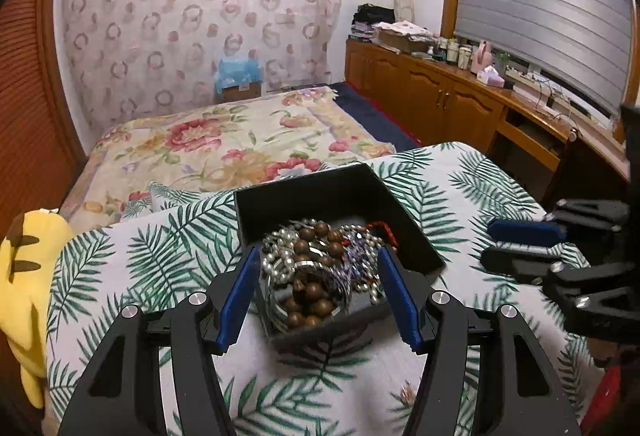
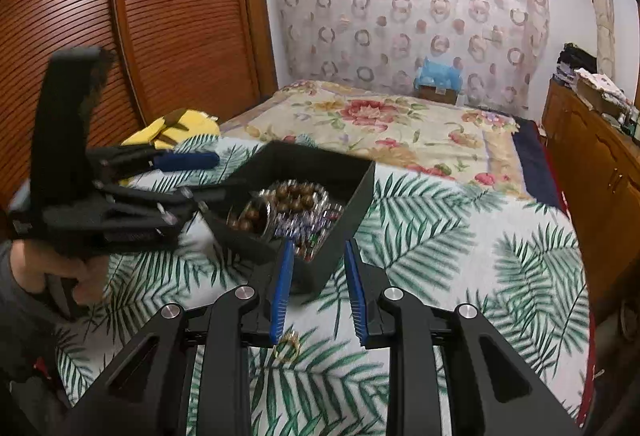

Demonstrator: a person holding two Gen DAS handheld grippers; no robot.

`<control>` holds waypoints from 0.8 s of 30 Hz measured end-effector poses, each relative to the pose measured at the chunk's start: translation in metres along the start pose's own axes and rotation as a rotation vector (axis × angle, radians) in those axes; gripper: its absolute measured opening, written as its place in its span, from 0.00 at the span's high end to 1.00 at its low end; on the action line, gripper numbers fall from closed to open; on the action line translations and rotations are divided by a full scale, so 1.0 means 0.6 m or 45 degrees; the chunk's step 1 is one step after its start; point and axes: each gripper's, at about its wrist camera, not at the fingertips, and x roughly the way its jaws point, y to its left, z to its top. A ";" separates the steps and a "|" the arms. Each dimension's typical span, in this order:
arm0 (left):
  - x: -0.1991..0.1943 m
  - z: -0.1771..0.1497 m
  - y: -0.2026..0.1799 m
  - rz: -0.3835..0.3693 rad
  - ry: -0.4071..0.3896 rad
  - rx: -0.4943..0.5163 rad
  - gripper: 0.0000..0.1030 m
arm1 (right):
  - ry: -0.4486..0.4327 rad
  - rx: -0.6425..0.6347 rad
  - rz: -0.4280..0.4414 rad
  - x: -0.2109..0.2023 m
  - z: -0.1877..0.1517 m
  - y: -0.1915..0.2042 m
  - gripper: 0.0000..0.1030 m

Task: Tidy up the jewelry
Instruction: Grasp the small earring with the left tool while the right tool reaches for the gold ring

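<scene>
A black open box point(image 1: 416, 236) sits on a palm-leaf cloth point(image 1: 460, 179) and holds a tangle of jewelry point(image 1: 316, 264): brown wooden beads, pearl strands, a purple piece and a red cord. My left gripper point(image 1: 318, 288) is open, its blue fingers either side of the box's near corner. My right gripper point(image 2: 318, 288) is open and empty just in front of the box point(image 2: 352, 203), whose jewelry point(image 2: 296, 207) shows inside. A gold ring point(image 2: 287, 348) lies on the cloth under the right gripper's left finger. Each gripper shows in the other's view point(image 1: 532, 236), point(image 2: 176, 175).
A yellow plush toy point(image 1: 28, 276) lies at the cloth's left edge. A floral bedspread point(image 1: 224, 143) stretches behind. A wooden cabinet point(image 1: 440, 91) with clutter lines the right wall; a slatted wooden wardrobe point(image 2: 160, 15) stands at the left.
</scene>
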 end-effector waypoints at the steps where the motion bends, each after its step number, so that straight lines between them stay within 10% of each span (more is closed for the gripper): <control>1: -0.009 -0.007 -0.003 -0.005 -0.002 0.009 0.43 | 0.017 -0.004 0.003 0.003 -0.010 0.000 0.72; 10: -0.036 -0.071 -0.029 -0.082 0.062 0.058 0.44 | 0.226 -0.050 0.029 0.056 -0.075 0.012 0.72; 24: 0.012 -0.142 -0.075 -0.143 0.235 0.138 0.57 | 0.263 -0.209 -0.006 0.070 -0.086 0.046 0.81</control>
